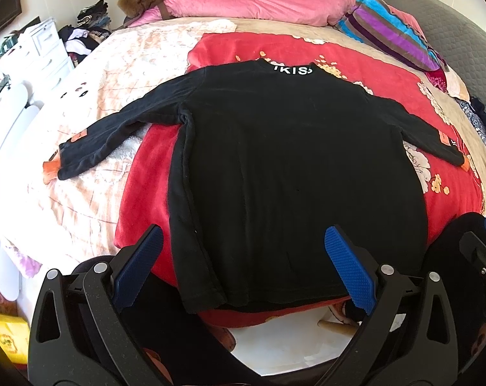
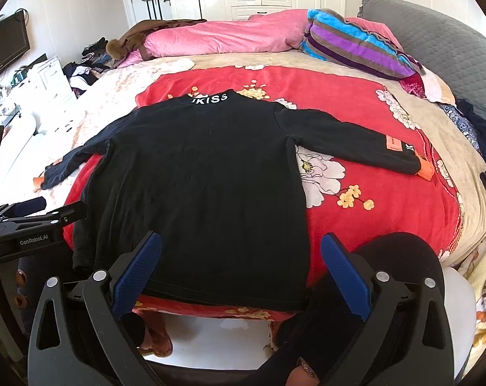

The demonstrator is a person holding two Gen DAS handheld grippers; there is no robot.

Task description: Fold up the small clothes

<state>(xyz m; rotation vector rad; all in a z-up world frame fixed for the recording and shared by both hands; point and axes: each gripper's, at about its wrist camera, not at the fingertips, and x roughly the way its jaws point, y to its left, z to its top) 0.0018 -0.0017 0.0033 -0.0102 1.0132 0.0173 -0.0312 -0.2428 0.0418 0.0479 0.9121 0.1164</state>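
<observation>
The black long-sleeved shirt (image 1: 275, 167) lies flat on the red floral blanket (image 1: 146, 199), sleeves spread, collar lettered white. Left gripper (image 1: 243, 267) and right gripper (image 2: 241, 270): jaws released, empty.

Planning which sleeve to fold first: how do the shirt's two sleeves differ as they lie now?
The left sleeve lies mostly on the pale floral sheet; the right sleeve lies on the red blanket. The right sleeve's orange patch faces its camera plainly; the left's is only partly seen. Both are spread out flat, black with orange cuffs.
</observation>
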